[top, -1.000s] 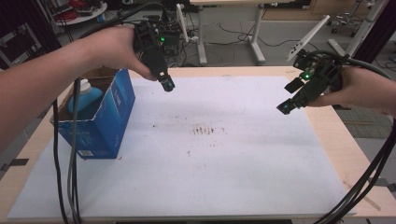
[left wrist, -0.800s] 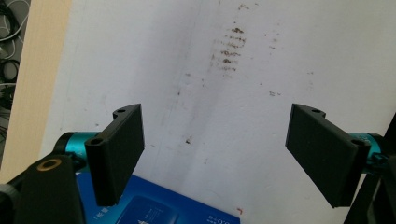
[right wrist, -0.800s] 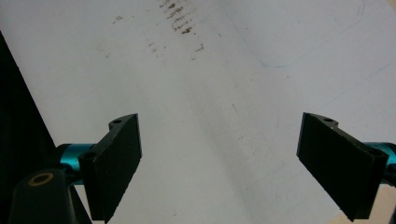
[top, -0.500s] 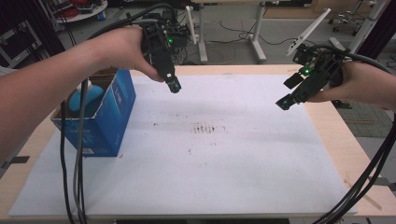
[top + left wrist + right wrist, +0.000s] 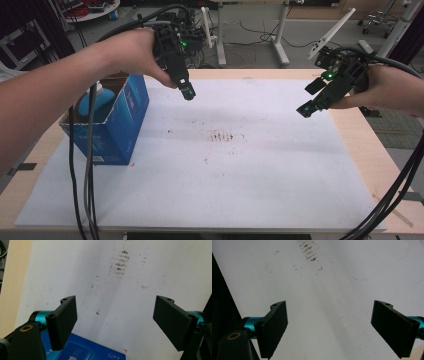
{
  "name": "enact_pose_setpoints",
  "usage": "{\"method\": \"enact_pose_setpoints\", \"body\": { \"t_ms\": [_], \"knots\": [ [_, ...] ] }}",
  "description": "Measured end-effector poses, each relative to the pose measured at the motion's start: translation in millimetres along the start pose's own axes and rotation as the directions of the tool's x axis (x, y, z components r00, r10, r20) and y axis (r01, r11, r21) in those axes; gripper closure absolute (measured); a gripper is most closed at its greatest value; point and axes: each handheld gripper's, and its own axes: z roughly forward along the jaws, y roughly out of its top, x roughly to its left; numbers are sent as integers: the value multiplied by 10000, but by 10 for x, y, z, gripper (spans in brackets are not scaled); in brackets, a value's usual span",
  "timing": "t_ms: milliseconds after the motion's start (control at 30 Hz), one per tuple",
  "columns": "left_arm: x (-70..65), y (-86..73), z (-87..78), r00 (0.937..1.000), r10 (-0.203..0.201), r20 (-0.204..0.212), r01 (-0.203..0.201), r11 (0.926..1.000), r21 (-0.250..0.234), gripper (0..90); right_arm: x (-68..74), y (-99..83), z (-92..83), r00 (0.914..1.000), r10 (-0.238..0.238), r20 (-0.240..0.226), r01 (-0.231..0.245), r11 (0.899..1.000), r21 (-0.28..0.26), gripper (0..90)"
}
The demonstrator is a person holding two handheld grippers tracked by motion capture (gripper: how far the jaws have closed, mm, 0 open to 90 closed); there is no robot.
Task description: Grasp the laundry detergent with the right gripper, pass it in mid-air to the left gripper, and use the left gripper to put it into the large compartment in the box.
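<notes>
Left tongs (image 5: pixel 187 93) upper center-left, right tongs (image 5: pixel 306 109) upper right, both spread apart, empty, above white tabletop (image 5: pixel 260 170); blue box (image 5: pixel 117 125) left.

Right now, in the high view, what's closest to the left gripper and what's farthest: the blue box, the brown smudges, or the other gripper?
From the left gripper:
1. Blue box, just to its left.
2. Brown smudges, on the white sheet toward the middle.
3. Right gripper, far across on the right side.

Blue box (image 5: pixel 117 127) hides most of the blue bottle (image 5: pixel 95 105).
</notes>
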Motion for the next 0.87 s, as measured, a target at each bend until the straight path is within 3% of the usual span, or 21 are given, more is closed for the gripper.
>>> {"method": "enact_pose_setpoints", "body": {
  "t_ms": [867],
  "knots": [
    [-8,-41,-7,9999,-109,-11,109,9999,49,197,5,-6,1,10000,20,20,-20,10000,19,132]
  ]
}}
